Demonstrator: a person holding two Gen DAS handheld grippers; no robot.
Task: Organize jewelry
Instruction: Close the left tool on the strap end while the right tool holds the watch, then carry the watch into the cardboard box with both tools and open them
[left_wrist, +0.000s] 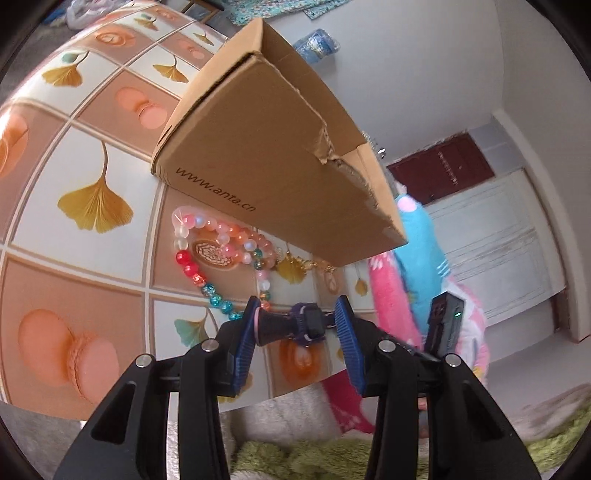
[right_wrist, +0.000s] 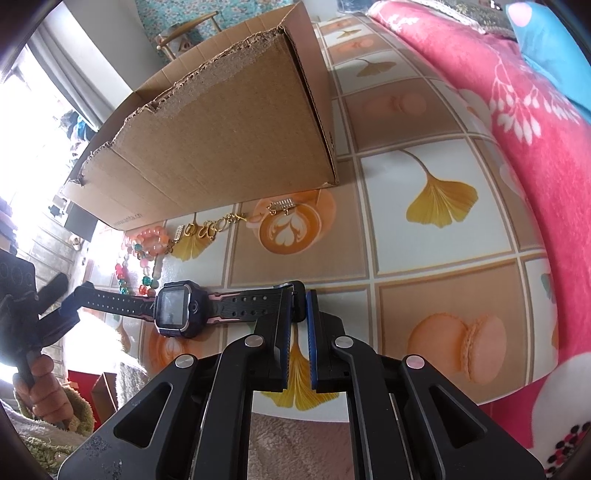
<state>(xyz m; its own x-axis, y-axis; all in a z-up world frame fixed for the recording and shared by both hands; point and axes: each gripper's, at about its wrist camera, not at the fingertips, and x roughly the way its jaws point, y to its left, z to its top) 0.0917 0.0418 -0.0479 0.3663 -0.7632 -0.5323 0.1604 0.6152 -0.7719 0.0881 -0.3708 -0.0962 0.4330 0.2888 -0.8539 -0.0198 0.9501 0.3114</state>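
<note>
Right tool (right_wrist: 299, 310): your jaws pinch the strap end of the smartwatch (right_wrist: 176, 308), at frame centre.
Left tool (left_wrist: 295, 317): half spread, strap between; contact unclear.
Watch: above the table (right_wrist: 424, 236), near the cardboard box (right_wrist: 221, 147).

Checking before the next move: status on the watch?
Right gripper shut on the watch strap end. Left gripper: fingers either side of the other end, grip unclear. Bead bracelets and cardboard box close behind.

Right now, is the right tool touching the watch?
Touching. The right wrist view shows the right tool shut on the end of the watch strap, pinching it between its pads.
</note>
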